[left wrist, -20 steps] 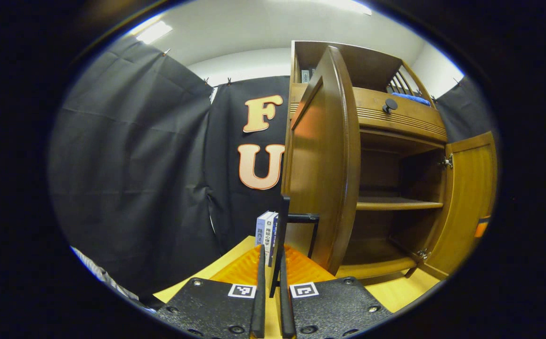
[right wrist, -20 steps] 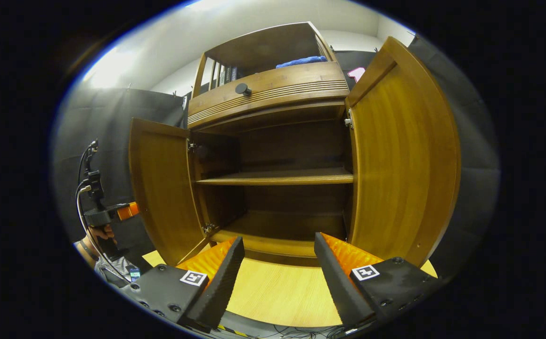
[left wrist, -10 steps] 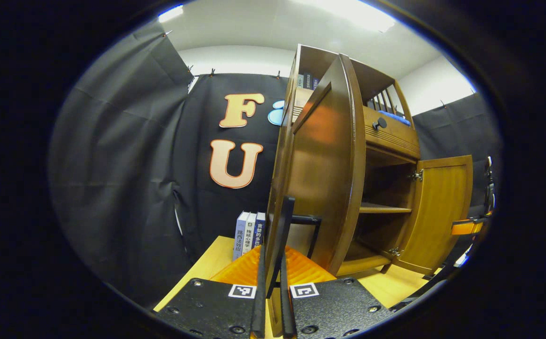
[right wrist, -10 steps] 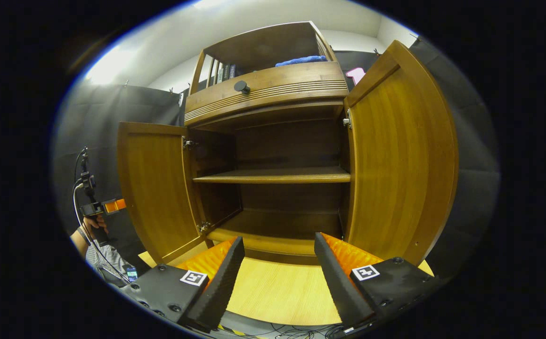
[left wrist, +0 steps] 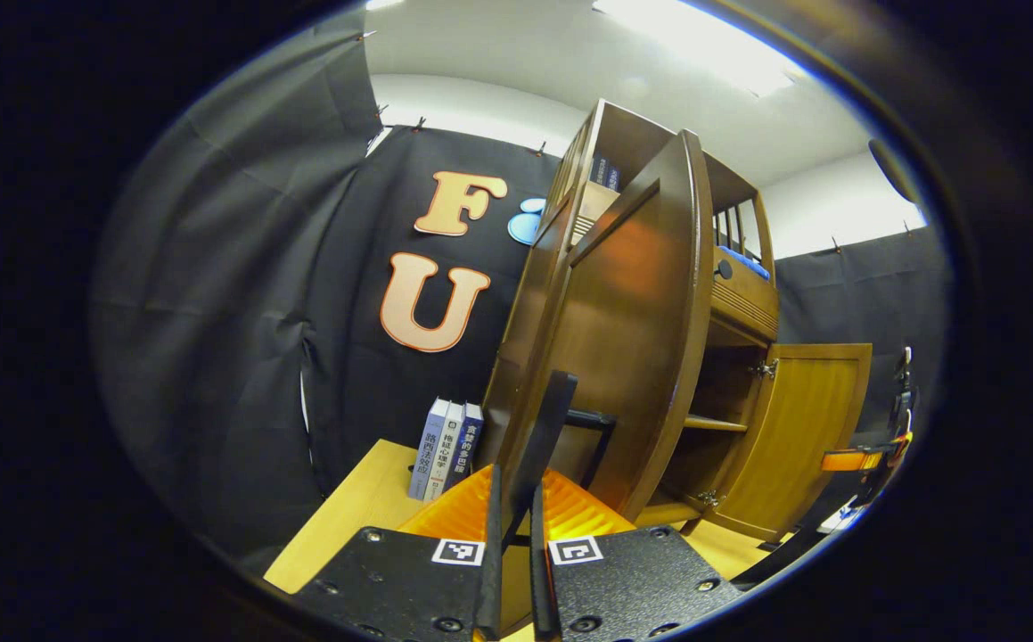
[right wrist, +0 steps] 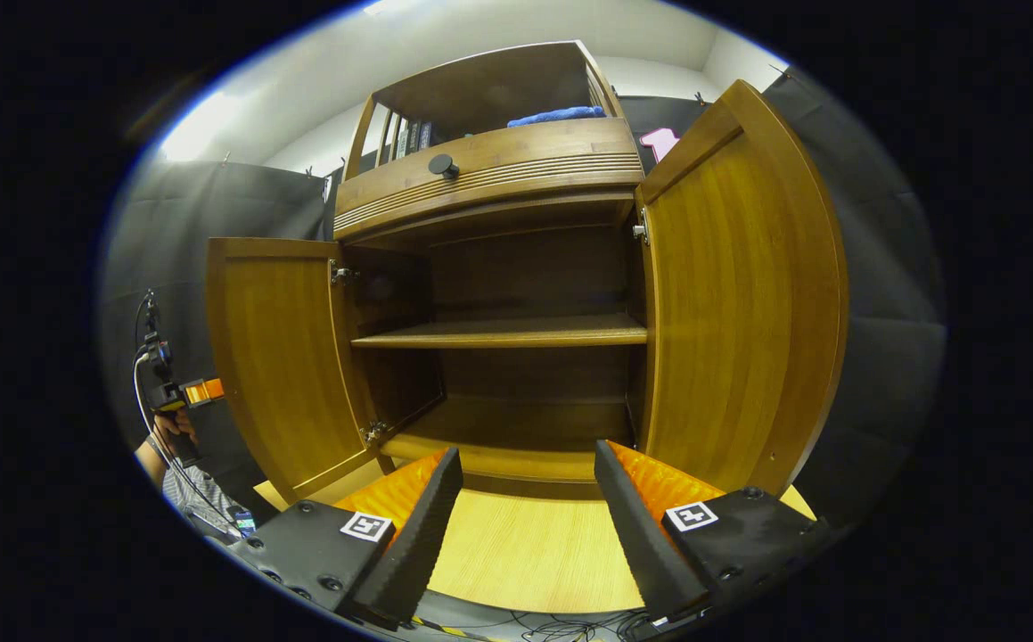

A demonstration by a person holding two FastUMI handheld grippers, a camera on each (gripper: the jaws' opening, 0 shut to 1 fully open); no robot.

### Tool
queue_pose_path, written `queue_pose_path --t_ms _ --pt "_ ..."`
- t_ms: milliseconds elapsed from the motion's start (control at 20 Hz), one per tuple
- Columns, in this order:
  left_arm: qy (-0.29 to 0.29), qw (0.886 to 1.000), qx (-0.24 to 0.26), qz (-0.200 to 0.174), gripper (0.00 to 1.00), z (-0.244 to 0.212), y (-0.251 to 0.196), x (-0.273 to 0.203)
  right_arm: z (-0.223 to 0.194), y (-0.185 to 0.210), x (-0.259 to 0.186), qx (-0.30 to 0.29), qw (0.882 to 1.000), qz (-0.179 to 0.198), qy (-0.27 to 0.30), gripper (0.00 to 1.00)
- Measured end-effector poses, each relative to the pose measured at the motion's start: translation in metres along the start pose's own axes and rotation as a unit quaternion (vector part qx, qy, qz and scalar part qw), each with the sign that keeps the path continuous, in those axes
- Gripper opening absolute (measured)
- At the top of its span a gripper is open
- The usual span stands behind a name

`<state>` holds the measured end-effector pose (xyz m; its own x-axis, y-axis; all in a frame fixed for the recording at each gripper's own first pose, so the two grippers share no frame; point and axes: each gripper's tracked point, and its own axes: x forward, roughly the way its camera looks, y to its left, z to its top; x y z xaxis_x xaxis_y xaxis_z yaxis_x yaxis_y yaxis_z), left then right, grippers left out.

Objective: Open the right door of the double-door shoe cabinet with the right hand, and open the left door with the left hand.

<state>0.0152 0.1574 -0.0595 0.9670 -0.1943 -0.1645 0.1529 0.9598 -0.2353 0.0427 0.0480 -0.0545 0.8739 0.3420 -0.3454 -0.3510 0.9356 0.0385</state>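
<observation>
Left door [right wrist: 280, 357] swung wider than a second ago, left gripper [left wrist: 512, 571] clenched on its handle [left wrist: 538, 446]. Right door [right wrist: 734, 303] fully open; right gripper [right wrist: 525, 526] released, before cabinet [right wrist: 489, 169]. Task near done.

**Count by the shoe cabinet**

1 shoe cabinet [right wrist: 498, 294], 2 doors, both open: left door [right wrist: 271, 357], right door [right wrist: 734, 303]. 1 inner shelf [right wrist: 503, 337]. 1 knob [right wrist: 441, 165] on drawer front above. 1 blue cloth [right wrist: 556, 116] on top. 3 books [left wrist: 445, 448] standing left of cabinet.
</observation>
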Motion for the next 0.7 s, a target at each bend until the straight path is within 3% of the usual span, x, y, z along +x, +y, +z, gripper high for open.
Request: queue_pose_path --t_ms 50,200,250,300,350,400,450,550,700 --pt "0.004 1.0 0.004 0.007 0.12 -0.001 0.001 -0.001 -0.001 0.0 0.0 0.001 1.0 0.002 0.0 1.0" --pt "0.008 0.999 0.01 0.031 0.15 0.003 -0.002 -0.011 -0.002 0.0 0.0 0.002 1.0 0.004 0.0 0.96" --pt "0.007 0.999 0.011 0.038 0.02 0.002 -0.006 -0.022 -0.003 -0.001 0.001 0.004 1.0 0.005 0.0 0.96" --pt "0.0 0.999 0.009 0.045 0.08 0.005 -0.011 -0.036 -0.004 -0.003 0.0 0.006 1.0 0.007 0.0 1.0" --pt "-0.009 0.998 0.01 0.057 0.0 0.012 -0.013 -0.06 -0.006 -0.005 0.001 0.006 1.0 0.007 0.002 0.96" --pt "-0.024 0.997 0.01 0.07 0.0 0.021 -0.014 -0.074 -0.008 -0.008 0.003 0.007 1.0 0.007 0.004 0.96" --pt "-0.043 0.996 0.011 0.082 0.07 0.033 -0.018 -0.088 -0.009 -0.011 0.006 0.007 1.0 0.008 0.007 0.96" --pt "-0.066 0.992 0.03 0.107 0.07 0.052 -0.026 -0.102 -0.01 -0.013 0.011 0.009 1.0 0.014 0.01 0.96" --pt "-0.055 0.984 0.068 0.153 0.07 0.05 -0.035 -0.101 -0.009 -0.008 0.015 0.008 0.999 0.029 0.011 0.96"
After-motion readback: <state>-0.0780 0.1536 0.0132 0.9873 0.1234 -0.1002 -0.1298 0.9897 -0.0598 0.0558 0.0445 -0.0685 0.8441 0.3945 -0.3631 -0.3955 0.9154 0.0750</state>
